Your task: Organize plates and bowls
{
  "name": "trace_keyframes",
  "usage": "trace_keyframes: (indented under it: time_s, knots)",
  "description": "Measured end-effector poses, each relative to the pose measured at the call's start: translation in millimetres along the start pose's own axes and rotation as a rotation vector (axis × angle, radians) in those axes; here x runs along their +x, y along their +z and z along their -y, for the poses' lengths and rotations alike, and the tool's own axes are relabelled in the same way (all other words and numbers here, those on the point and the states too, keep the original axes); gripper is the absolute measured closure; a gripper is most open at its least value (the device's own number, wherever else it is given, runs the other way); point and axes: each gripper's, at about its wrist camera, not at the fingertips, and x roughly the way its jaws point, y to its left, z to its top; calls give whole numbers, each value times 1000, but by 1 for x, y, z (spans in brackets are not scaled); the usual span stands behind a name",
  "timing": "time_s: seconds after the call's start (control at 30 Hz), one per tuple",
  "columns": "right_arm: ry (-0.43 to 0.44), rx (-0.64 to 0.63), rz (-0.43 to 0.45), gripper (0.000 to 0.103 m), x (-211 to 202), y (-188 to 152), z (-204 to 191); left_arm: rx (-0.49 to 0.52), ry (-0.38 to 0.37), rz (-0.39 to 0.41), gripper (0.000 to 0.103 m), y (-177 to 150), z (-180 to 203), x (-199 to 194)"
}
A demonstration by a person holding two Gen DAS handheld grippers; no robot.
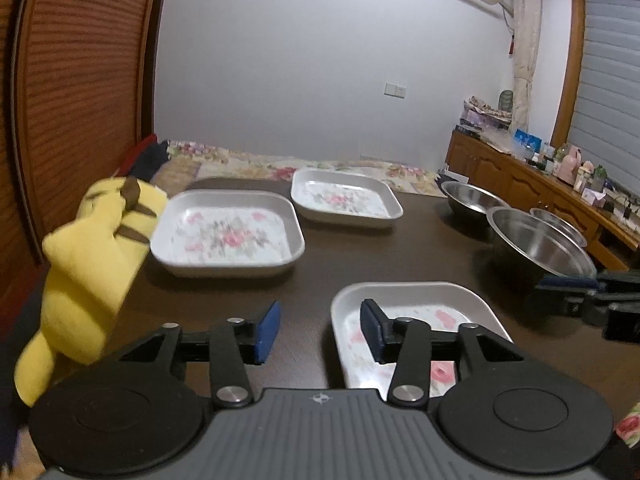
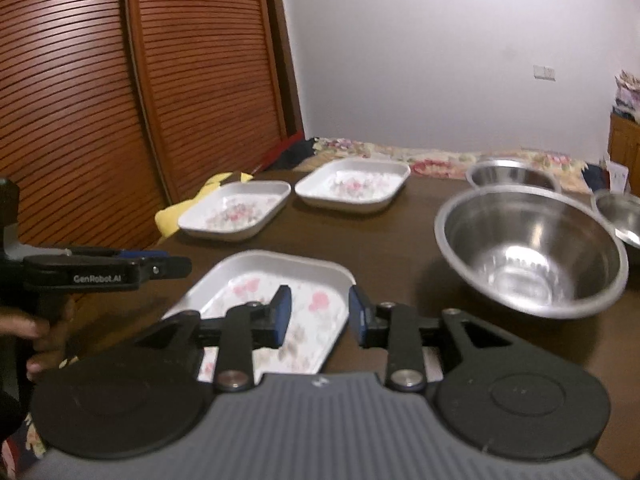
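Note:
Three white square plates with a pink flower print lie on the dark table: a near one (image 1: 420, 300) (image 2: 256, 276), a left one (image 1: 228, 236) (image 2: 236, 210) and a far one (image 1: 346, 196) (image 2: 352, 184). Three steel bowls stand to the right: a large near one (image 1: 540, 246) (image 2: 528, 248), a far one (image 1: 472, 196) (image 2: 512, 174) and a small one (image 1: 560, 220) (image 2: 620, 212). My left gripper (image 1: 320, 328) is open over the near plate's left edge. My right gripper (image 2: 320, 316) is open over that plate's right edge. Both are empty.
A yellow plush toy (image 1: 88, 264) (image 2: 172, 216) lies at the table's left edge beside the left plate. A slatted wooden door (image 2: 120, 100) is on the left. A bed with floral cover (image 1: 280, 164) lies behind the table. A cluttered wooden sideboard (image 1: 540, 184) stands at right.

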Motion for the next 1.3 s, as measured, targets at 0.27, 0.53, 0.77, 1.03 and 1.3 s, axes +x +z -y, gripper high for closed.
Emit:
trace_keyframes:
  time_s: [0.27,0.53,0.77,1.03,1.3]
  knots:
    - [44,-32,-12,63,32,32,-14,7,40,2,55,17,-32,11]
    - [77,-37,-48,63,65,53,-35,69,112,-10,55,27,-63,29]
    - [86,-58,-84,63,89,66,-51,47,143,-5,55,38,-88,39]
    - [70,-68,-120,63,115,79,-63,43,154,3,55,54,-102,55]
    - [61,-74,-169,63,142,88,-70,27,119,-13,61,62,-113,69]
